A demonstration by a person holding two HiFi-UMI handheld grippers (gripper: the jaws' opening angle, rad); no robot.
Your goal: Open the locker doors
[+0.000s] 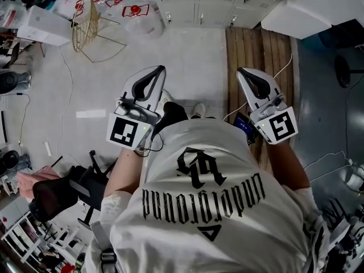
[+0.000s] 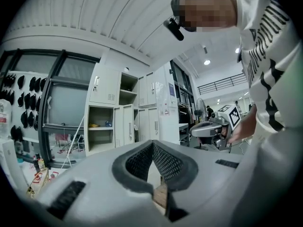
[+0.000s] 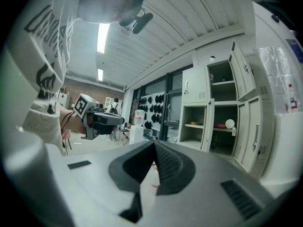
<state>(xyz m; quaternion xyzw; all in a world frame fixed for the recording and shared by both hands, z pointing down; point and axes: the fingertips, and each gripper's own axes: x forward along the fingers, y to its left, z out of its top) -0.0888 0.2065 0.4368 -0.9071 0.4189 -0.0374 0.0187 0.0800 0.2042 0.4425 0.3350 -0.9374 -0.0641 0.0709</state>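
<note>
Head view sets the lockers (image 1: 199,4) along the far edge, some doors (image 3: 234,72) already swung out, well apart from the left hand-held gripper (image 1: 161,69) and right hand-held gripper (image 1: 242,71) — both with jaws together on nothing, held level, likely just carried until handles come within reach. Bare floor (image 1: 187,56) lies open between, with a wire frame (image 1: 88,24) at left and wooden boards (image 1: 259,56) at right.

the left gripper (image 1: 161,70) and right gripper (image 1: 240,71) are pale grey, with black textured lining inside the jaws. each carries a cube (image 1: 126,132) patterned with black-and-white square markers. the t-shirt (image 1: 227,158) is white with black gothic lettering. the lockers (image 1: 199,4) at 12 o'clock are off-white. the floor (image 1: 187,50) is light grey, its plank strip (image 1: 259,50) at 1 o'clock brown. the wire frame (image 1: 85,21) at 11 o'clock is gold.
</note>
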